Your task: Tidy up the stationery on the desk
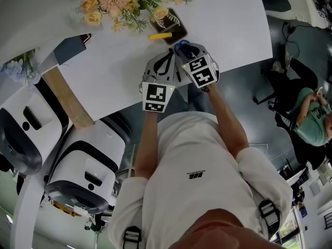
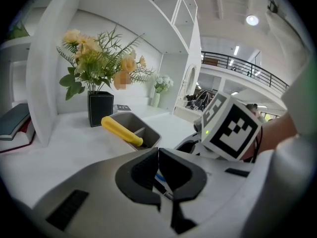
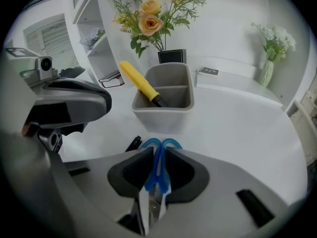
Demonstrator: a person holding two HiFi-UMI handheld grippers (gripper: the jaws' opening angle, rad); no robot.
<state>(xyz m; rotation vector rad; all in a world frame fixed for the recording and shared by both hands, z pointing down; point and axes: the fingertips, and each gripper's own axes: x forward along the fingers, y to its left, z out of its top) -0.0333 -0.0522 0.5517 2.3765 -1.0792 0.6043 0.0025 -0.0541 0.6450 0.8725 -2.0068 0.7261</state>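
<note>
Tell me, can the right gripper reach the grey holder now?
Probably yes. The right gripper, shut on blue scissors, faces the grey holder across open desk; the yellow tool fills only its left side.

The head camera hangs above the person's shoulders, staring almost straight down at the white desk (image 1: 233,30) from well off. Both gripper cameras ride low and close over its near edge, side by side, facing the far edge. All three share the grey organiser (image 3: 163,100) and the flowers (image 3: 153,14).
</note>
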